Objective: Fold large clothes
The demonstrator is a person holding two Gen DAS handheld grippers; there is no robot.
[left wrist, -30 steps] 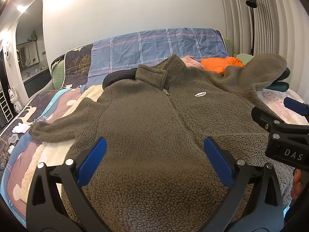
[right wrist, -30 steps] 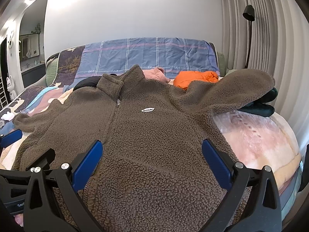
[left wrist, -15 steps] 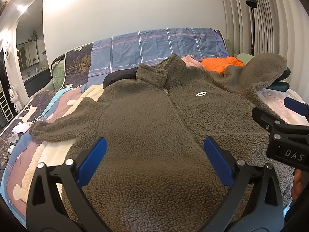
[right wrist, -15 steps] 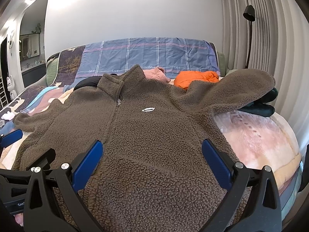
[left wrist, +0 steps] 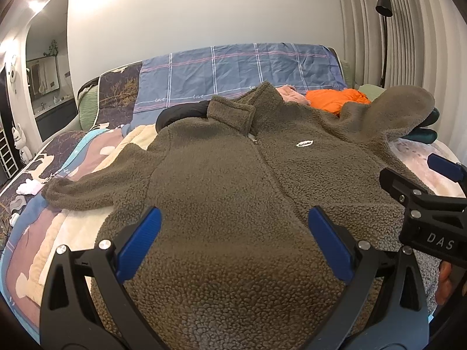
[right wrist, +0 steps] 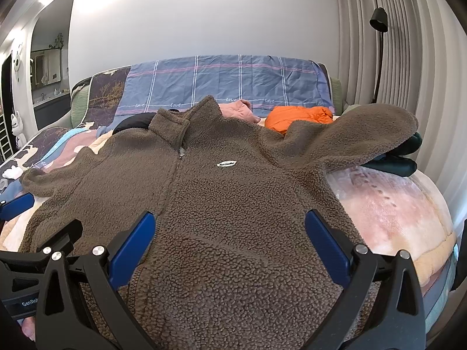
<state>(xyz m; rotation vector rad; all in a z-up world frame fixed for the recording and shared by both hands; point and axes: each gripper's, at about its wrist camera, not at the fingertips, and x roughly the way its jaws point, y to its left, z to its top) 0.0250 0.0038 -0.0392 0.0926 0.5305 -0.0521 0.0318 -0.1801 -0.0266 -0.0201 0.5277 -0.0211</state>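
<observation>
A brown fleece jacket (left wrist: 227, 180) (right wrist: 233, 204) lies face up and zipped on the bed, collar toward the headboard. Its left sleeve (left wrist: 76, 192) stretches out flat; its right sleeve (right wrist: 364, 134) rests up over dark green clothes. My left gripper (left wrist: 233, 233) hovers open over the jacket's lower front, nothing between its blue pads. My right gripper (right wrist: 229, 233) is open too, above the hem area. Each gripper shows at the edge of the other's view: the right one (left wrist: 432, 192), the left one (right wrist: 17, 207).
An orange garment (right wrist: 300, 116), a pink one (right wrist: 236, 109) and a black one (left wrist: 181, 113) lie behind the collar. Dark green clothes (right wrist: 400, 157) sit at the right. A blue plaid cover (left wrist: 233, 70) drapes the headboard. A floor lamp (right wrist: 378, 29) stands by the curtain.
</observation>
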